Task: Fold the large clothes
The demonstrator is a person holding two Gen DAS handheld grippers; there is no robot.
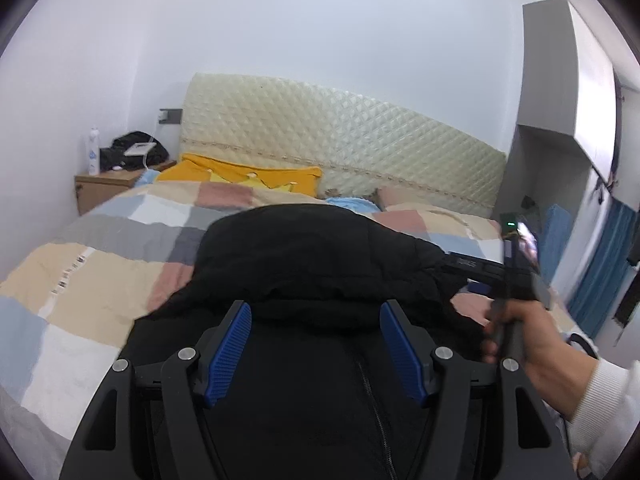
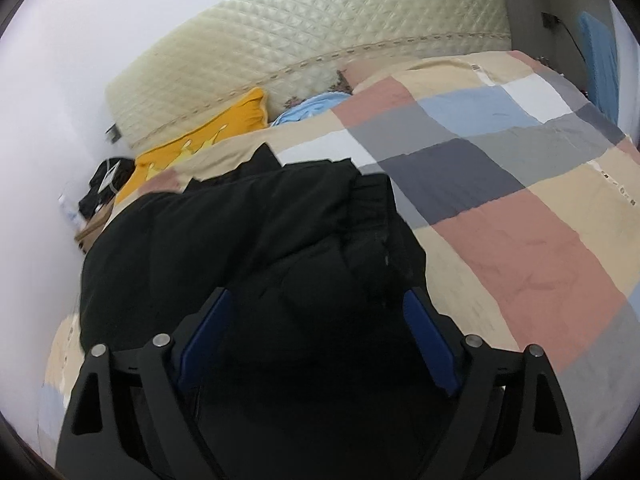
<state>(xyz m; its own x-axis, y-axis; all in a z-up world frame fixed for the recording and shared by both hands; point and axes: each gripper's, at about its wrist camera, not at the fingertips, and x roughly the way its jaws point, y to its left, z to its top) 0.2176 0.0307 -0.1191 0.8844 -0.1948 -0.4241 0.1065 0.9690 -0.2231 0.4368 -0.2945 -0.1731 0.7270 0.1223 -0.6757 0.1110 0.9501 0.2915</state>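
Left wrist view first, and we see our left gripper [image 1: 316, 316] with its blue pads [image 1: 232, 350] standing apart, nothing pinched between them. It hangs low over the black jacket [image 1: 312, 256], whose zipper [image 1: 374, 408] runs down the middle just under the jaws. The jacket lies bunched on the bed, spread over the patchwork quilt [image 1: 92, 276] of beige, pink, grey and pale blue squares. Off to the right, our right hand [image 1: 516, 336], in a white knit sleeve [image 1: 600, 404], grips the handle of the other tool at the jacket's edge, blurred.

Over on the right wrist view, our right gripper [image 2: 316, 312] is spread wide too, pads clear of the cloth, poised above a thick fold of the same jacket. We cannot tell whether the fingertips touch the fabric. The quilt stretches away to the right of the garment.

Further out, a yellow pillow [image 1: 244, 176] sits at the head of the bed, just beside a light blue cloth [image 1: 352, 203], both against the cream quilted headboard [image 1: 340, 136]. A wooden nightstand [image 1: 104, 188] stands to the left with a white bottle [image 1: 93, 152] and a black bag [image 1: 140, 150] on top. A grey cabinet [image 1: 568, 76] hangs on the wall at right.
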